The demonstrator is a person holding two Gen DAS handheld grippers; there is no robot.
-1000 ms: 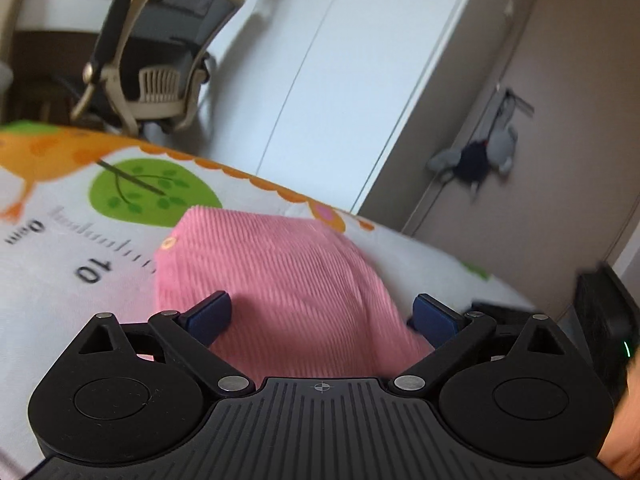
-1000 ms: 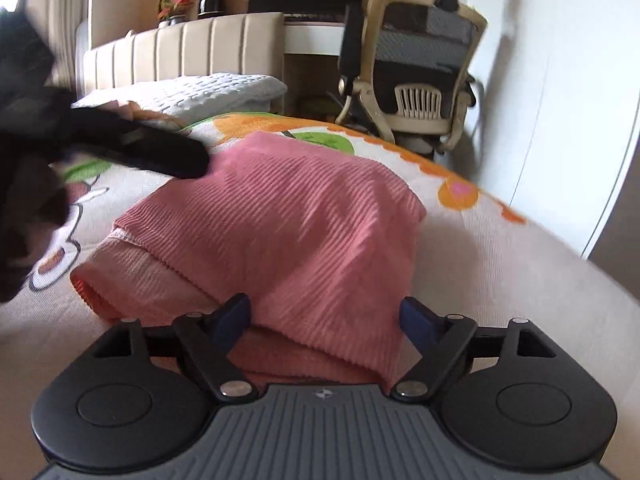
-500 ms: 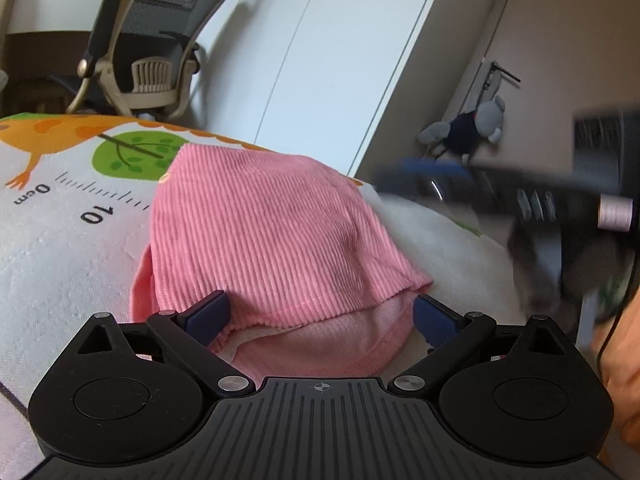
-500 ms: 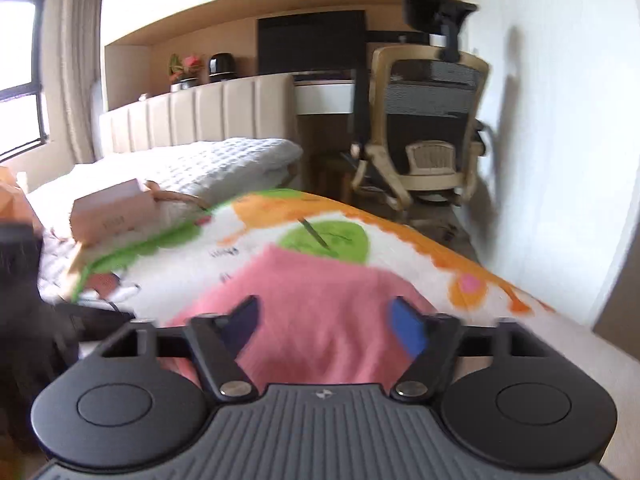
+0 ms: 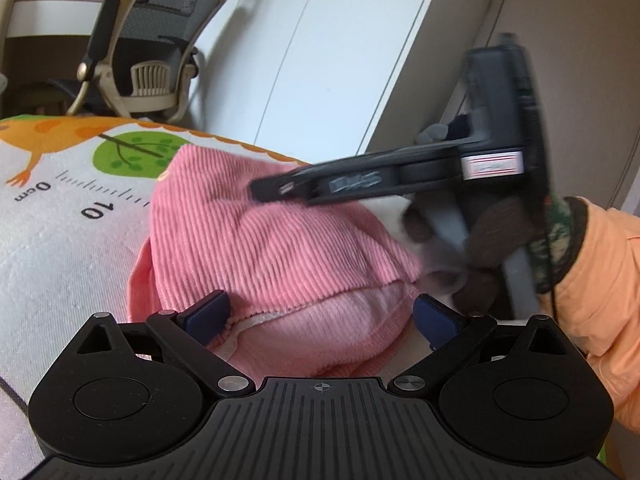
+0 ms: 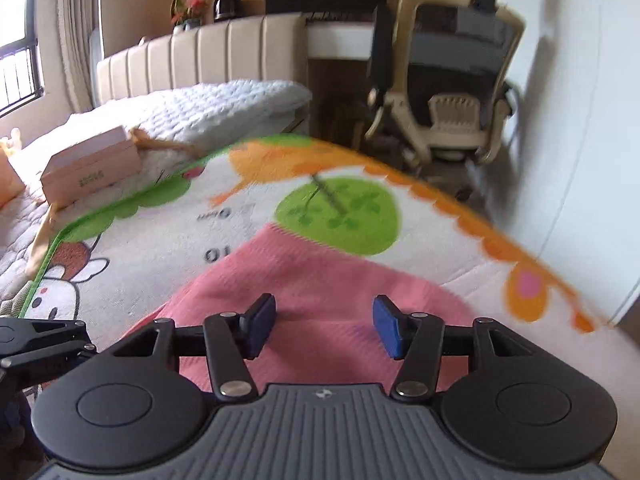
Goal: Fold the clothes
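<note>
- Pink ribbed cloth point(image 5: 276, 248) lies bunched in layers on the picture blanket point(image 5: 60, 232) on the bed; it looks soft, light and floppy
- Left tool point(image 5: 320, 316) is spread wide at the near hem, holding nothing
- Right tool point(image 6: 324, 320) hangs over the cloth, spread and bare too
- Thick hem edge point(image 5: 320, 304) looks best to pinch

A beige office chair point(image 6: 452, 92) stands far right beside white wardrobe doors point(image 5: 332, 52); a padded headboard point(image 6: 200, 60) and window point(image 6: 18, 68) lie far left.
</note>
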